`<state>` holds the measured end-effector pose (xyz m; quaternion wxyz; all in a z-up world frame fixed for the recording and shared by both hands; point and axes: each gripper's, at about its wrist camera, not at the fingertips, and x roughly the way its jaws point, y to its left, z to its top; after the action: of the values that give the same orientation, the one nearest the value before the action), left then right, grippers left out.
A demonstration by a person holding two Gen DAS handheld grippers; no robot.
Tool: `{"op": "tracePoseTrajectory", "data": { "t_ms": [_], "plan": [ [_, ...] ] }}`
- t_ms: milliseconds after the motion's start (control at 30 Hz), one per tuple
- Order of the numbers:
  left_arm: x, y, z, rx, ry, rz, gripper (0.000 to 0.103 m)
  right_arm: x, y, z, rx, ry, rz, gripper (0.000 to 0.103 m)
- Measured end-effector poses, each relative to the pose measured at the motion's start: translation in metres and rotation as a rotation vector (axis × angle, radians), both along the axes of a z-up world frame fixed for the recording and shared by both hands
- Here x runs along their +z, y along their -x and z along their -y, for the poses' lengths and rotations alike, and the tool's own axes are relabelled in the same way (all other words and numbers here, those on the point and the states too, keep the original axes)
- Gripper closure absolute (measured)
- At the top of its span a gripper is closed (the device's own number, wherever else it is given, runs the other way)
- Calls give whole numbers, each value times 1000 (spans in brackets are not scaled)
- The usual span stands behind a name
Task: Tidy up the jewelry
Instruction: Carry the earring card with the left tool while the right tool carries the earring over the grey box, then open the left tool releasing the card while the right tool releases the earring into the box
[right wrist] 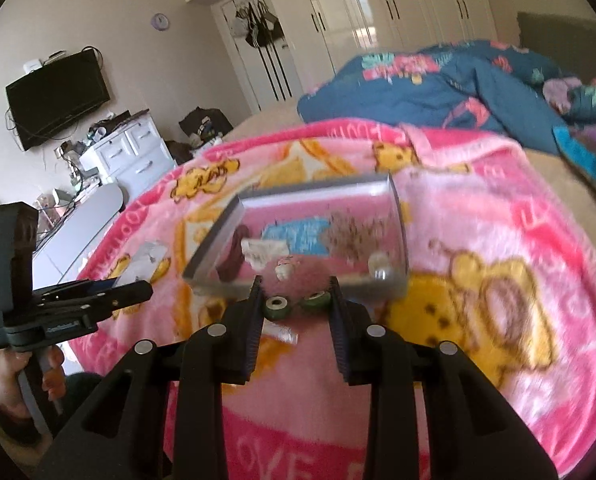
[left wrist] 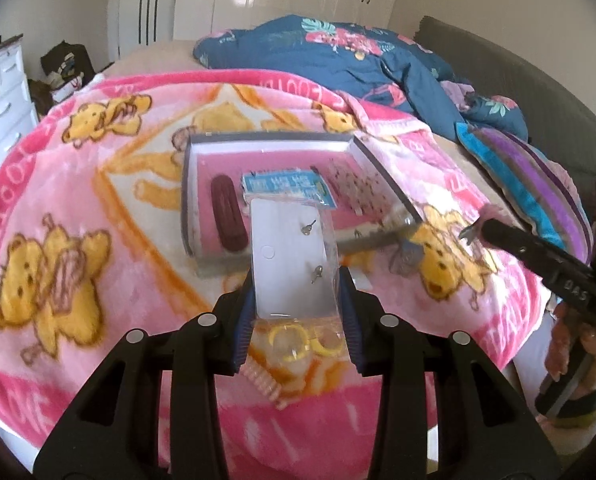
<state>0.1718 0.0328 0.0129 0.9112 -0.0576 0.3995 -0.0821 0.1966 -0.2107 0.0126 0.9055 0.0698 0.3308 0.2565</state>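
A grey tray point(left wrist: 192, 184) point(right wrist: 214, 240) with a pink lining lies on the pink bear blanket. In it are a maroon case point(left wrist: 228, 216), a blue packet point(left wrist: 286, 188) and a card of several earrings point(left wrist: 353, 188). My left gripper point(left wrist: 298, 280) point(right wrist: 148, 290) is shut on a clear packet point(left wrist: 290, 256) point(right wrist: 148, 258) holding a white card with two small earrings, just in front of the tray. My right gripper point(right wrist: 294, 282) point(left wrist: 471, 232) hovers at the tray's near edge. It grips a clear packet with two green rings point(right wrist: 296, 304).
Yellow rings in a clear bag point(left wrist: 298, 344) and a pink spiral band point(left wrist: 264, 384) lie on the blanket under my left gripper. A blue floral duvet point(left wrist: 337, 56) and a striped pillow point(left wrist: 537, 184) lie behind. White drawers point(right wrist: 130, 152) stand off the bed's left.
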Motion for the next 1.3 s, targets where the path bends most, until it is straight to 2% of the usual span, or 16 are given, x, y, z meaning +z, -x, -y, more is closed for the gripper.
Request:
{"op": "tracePoseTrajectory", "data": {
  "t_ms": [200, 467, 900, 1300],
  "plan": [
    [9, -25, -1, 9, -18, 13, 74, 28, -19, -4, -14, 9, 63, 74],
    [6, -56, 4, 14, -37, 8, 74, 40, -46, -5, -41, 21, 88, 74],
    [-8, -93, 28, -17, -37, -8, 74, 25, -81, -2, -82, 55, 54, 74],
    [-48, -117, 40, -44, -34, -65, 73, -3, -110, -5, -98, 97, 0, 74]
  ]
}}
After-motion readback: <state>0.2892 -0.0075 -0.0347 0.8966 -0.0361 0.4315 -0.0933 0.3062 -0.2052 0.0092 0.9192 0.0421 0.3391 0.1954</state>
